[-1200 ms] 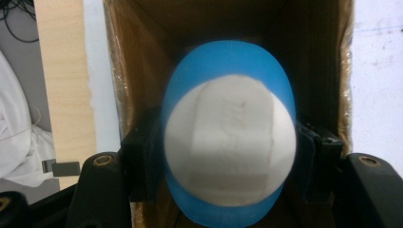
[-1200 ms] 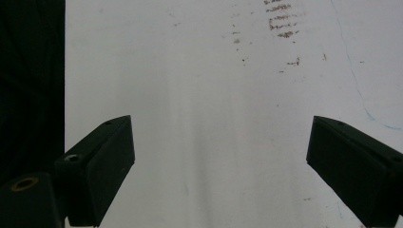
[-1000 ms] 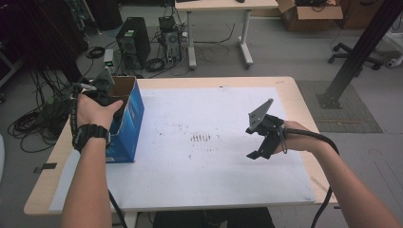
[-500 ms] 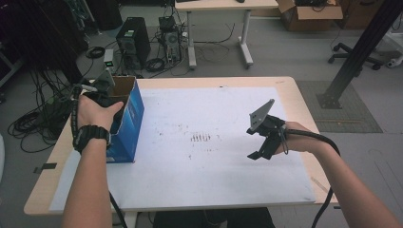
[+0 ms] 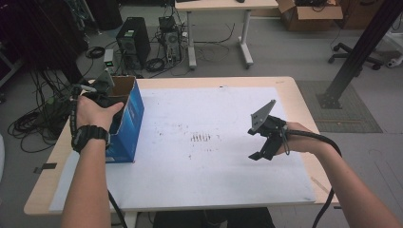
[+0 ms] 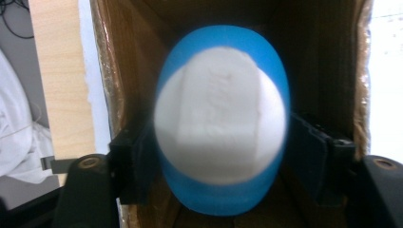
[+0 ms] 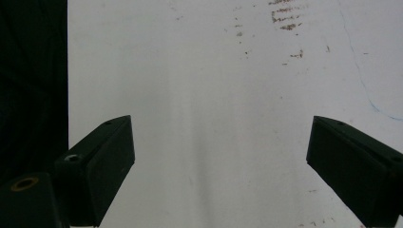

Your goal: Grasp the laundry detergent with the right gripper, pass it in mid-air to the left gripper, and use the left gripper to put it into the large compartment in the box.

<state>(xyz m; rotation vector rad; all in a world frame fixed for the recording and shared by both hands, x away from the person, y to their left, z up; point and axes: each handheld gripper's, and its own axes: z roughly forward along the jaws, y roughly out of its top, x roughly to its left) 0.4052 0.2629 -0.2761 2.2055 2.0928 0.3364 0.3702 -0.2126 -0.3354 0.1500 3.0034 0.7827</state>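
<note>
Left gripper view — blue-and-white egg-shaped object (image 6: 221, 118) clamped by fingers inside box (image 6: 107, 85) | right gripper (image 7: 221, 171) fingers wide

The blue-and-white object (image 6: 221, 121) inside the blue box (image 5: 129, 121) is too blurred to identify, its sides hidden behind the jaws.

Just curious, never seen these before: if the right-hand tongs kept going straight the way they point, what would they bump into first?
Probably just the white sheet covering the table: the open right tongs point down at it.
</note>
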